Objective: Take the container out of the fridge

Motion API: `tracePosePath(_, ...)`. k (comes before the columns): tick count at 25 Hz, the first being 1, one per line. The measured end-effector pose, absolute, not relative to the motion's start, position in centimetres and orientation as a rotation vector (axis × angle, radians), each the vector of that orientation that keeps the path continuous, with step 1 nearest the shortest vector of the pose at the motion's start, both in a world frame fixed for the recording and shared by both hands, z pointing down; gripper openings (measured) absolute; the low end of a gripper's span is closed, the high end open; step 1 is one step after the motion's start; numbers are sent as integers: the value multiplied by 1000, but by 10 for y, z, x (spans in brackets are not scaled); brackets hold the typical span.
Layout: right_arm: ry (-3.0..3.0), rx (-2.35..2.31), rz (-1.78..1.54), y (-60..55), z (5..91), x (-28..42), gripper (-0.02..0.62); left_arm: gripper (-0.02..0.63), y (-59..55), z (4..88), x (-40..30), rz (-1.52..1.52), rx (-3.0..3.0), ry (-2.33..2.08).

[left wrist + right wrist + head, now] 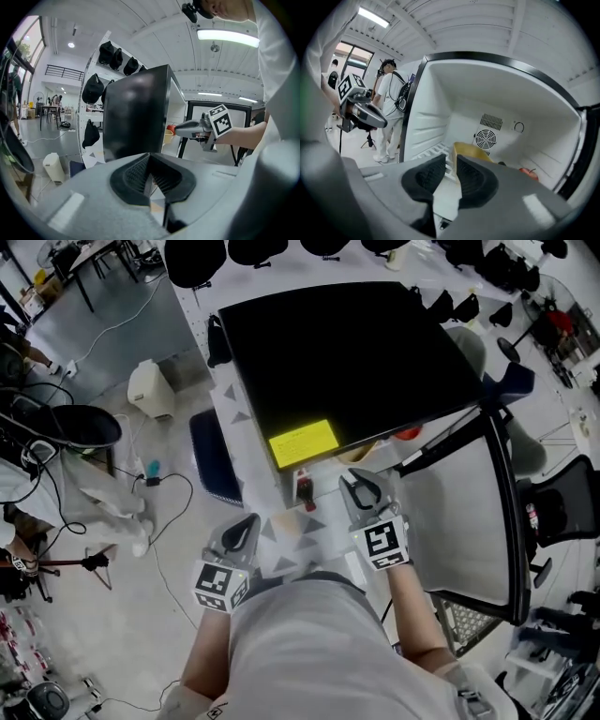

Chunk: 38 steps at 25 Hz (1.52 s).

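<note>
A yellow container (471, 151) stands on the white shelf inside the open fridge (506, 84); in the left gripper view the container (168, 136) shows past the fridge's black side. My right gripper (452, 171) faces the fridge interior, a short way from the container. Its jaws stand open by a narrow gap with nothing between them. My left gripper (151, 176) hangs shut and empty at the fridge's left front corner. From above, the left gripper (246, 526) and right gripper (359, 486) sit in front of the black fridge top (337, 352).
The fridge door (469, 512) is swung open to the right. A red apple (528, 172) lies at the right inside, and a round fan vent (486, 138) is on the back wall. A person (391, 103) stands in the background. A white bin (150, 388) and cables lie on the floor at left.
</note>
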State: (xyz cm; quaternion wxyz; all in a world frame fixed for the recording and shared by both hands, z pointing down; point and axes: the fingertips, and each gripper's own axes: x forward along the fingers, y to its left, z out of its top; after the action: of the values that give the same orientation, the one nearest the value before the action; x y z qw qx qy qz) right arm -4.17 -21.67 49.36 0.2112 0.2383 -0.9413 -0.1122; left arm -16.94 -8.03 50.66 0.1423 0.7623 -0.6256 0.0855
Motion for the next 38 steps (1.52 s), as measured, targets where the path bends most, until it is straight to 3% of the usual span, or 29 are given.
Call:
tracePosePath(9,-2430,658,-492,-251,508,-59,153,9,-95,509,-192,203,2193,-1825)
tracePosePath(24,-2214,536,-618,-269,547,-69,166,9,-103,514,-205,177,2176,-1824)
tracePosePath(38,-2173,540,-639,-262,546,-62,54,9,-102,515,-200,181,2203,-1779)
